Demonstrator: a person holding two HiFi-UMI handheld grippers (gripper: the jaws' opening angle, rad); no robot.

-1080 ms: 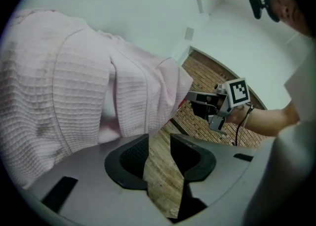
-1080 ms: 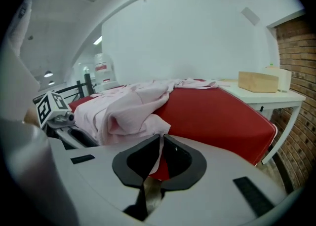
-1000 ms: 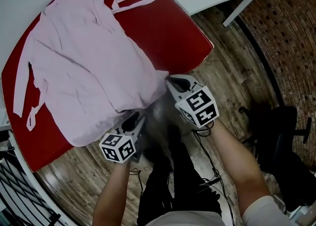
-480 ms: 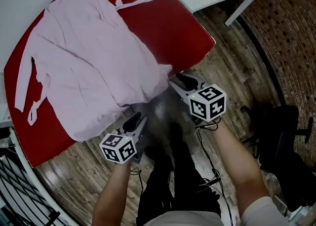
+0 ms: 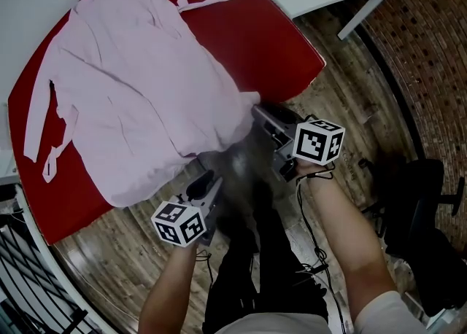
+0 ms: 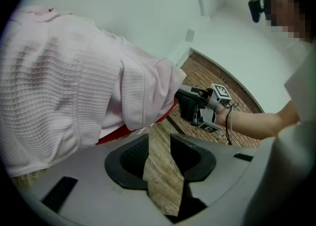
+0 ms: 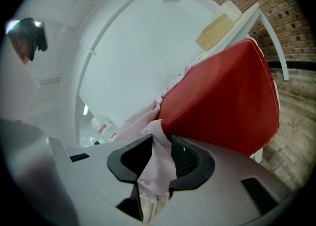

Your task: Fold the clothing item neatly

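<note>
Right gripper [image 5: 264, 114]: jaws about half apart, just been opening, hem of pink garment [image 5: 139, 92] slack between the pads, not pinched. Left gripper [image 5: 207, 181]: jaws parted, nothing between them but wooden floor [image 5: 350, 99], poised just below the hanging hem. Garment spread flat over red tabletop [image 5: 252, 41], sleeves out toward far and left sides, lower hem drooping off the near edge toward the person. Step in hand, at a guess: letting go after pulling the hem straight, so still smoothing, no fold laid yet. Next move probably needs fresh grips on one side edge or the hem, one per gripper. Both corners then to be lifted together and carried over toward the middle, grips kept level so the crease runs straight. Risk of dragging the whole garment off the edge if pulled toward the body. Versus a second back: right gripper then clamped on the hem corner, now released and rolled over, marker cube [image 5: 319, 141] turned face-up. Left gripper in much the same spot with the same gap. Garment layout unchanged.
</note>
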